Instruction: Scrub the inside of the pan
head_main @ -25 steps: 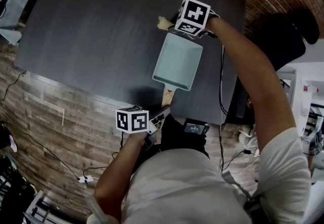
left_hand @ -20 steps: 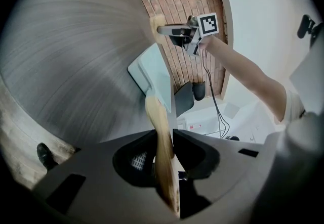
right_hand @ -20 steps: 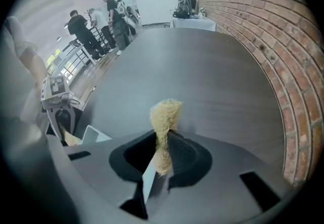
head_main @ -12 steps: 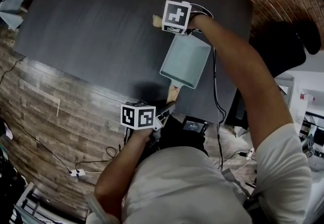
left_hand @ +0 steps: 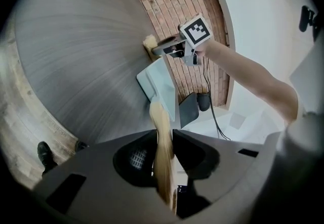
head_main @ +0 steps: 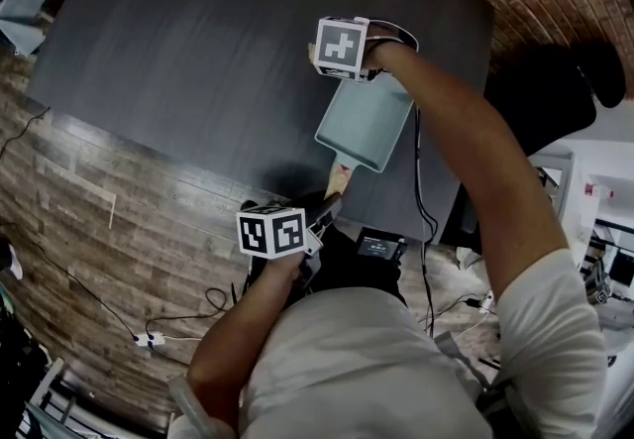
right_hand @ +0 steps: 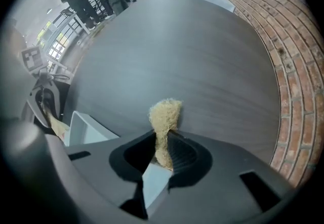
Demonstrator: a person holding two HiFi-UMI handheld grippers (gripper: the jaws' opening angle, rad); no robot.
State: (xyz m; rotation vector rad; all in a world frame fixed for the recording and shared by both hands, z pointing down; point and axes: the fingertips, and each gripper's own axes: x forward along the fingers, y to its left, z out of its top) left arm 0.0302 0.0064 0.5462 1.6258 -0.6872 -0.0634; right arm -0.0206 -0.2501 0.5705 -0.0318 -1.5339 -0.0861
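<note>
The left gripper (left_hand: 163,142) was clamped on the wooden handle (left_hand: 158,117) of a pale square pan (head_main: 365,120) near the front edge of the dark table (head_main: 198,51), while the right gripper (right_hand: 162,139), pinching a fibrous scrub pad (right_hand: 165,112), hung at the pan's far rim. Scrubbing well would likely mean pressing the pad flat onto the pan's floor, handle held firm.

tan fibrous scrubber (right_hand: 164,114) between tight tongs (right_hand: 162,138)
</note>
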